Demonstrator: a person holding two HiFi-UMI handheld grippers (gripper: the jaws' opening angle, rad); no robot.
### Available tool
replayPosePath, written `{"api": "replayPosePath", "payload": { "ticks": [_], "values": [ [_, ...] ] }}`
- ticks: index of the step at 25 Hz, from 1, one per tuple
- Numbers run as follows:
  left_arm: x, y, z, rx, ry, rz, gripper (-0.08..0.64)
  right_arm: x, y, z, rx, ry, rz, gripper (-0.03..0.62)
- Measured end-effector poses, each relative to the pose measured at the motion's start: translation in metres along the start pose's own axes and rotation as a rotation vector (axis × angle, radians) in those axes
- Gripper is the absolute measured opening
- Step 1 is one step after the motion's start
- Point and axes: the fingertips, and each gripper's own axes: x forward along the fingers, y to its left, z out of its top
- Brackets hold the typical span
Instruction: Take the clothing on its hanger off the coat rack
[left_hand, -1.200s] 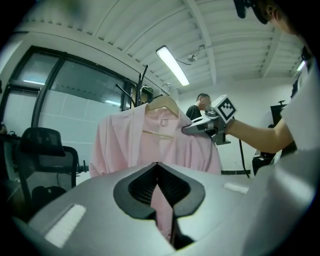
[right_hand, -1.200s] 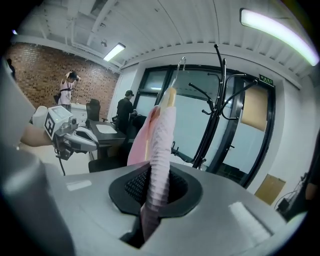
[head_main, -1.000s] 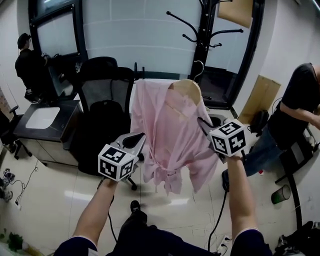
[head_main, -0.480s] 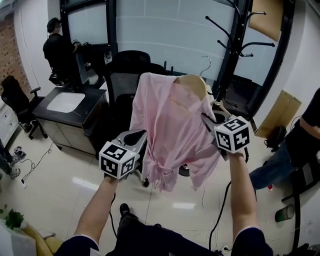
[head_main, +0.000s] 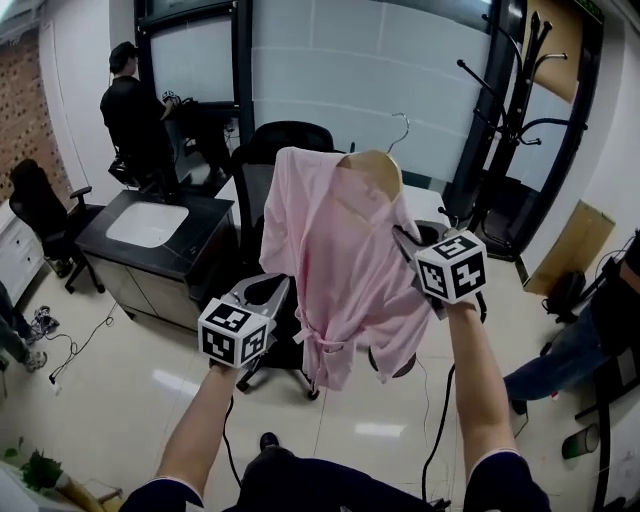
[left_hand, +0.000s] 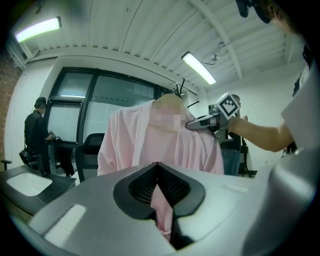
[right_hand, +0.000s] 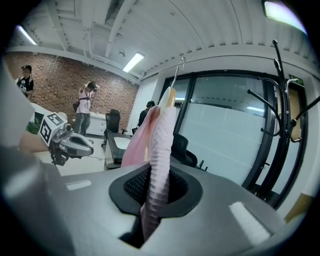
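A pink garment (head_main: 330, 250) hangs on a wooden hanger (head_main: 372, 172) in mid-air, its wire hook free of the black coat rack (head_main: 515, 120) at the back right. My right gripper (head_main: 405, 240) is shut on the garment's shoulder over the hanger's right end; in the right gripper view the ribbed pink cloth (right_hand: 157, 160) runs up between the jaws. My left gripper (head_main: 275, 290) is at the garment's lower left edge, shut on a fold of pink fabric (left_hand: 162, 210). From the left gripper view the right gripper (left_hand: 192, 125) shows at the garment's shoulder.
A black office chair (head_main: 280, 150) stands right behind the garment. A dark desk (head_main: 150, 225) is at the left, with a person (head_main: 130, 100) standing beyond it. Another person (head_main: 620, 300) is at the right edge. A green cup (head_main: 580, 440) and cables lie on the floor.
The garment and both grippers have drawn away from the coat rack, which now sits farther right in the head view. Both grips are unchanged.
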Motion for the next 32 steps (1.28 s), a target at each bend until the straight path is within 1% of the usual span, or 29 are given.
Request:
{"api": "replayPosePath", "payload": {
  "ticks": [3, 5, 10, 15, 23, 27, 32],
  "values": [
    [0.006, 0.009, 0.001, 0.016, -0.013, -0.001, 0.012, 0.011, -0.001, 0.001, 0.002, -0.017, -0.001, 0.018],
    [0.008, 0.023, 0.001, 0.022, -0.015, -0.002, 0.012, 0.026, 0.000, 0.006, 0.010, -0.025, -0.002, 0.018],
    [0.002, 0.097, 0.003, 0.015, -0.008, -0.013, 0.012, 0.096, 0.018, 0.042, 0.004, -0.009, -0.016, 0.018],
    [-0.003, 0.138, -0.003, 0.002, 0.004, -0.009, 0.012, 0.141, 0.024, 0.061, 0.018, -0.009, -0.022, 0.018],
    [0.004, 0.186, -0.004, -0.023, 0.012, 0.049, 0.012, 0.205, 0.015, 0.088, 0.034, -0.032, 0.005, 0.018],
    [0.013, 0.213, -0.002, -0.031, -0.001, 0.104, 0.012, 0.236, 0.005, 0.107, 0.047, -0.082, 0.040, 0.018],
    [0.028, 0.231, 0.002, -0.032, -0.002, 0.148, 0.012, 0.267, -0.009, 0.128, 0.041, -0.122, 0.082, 0.018]
  ]
}}
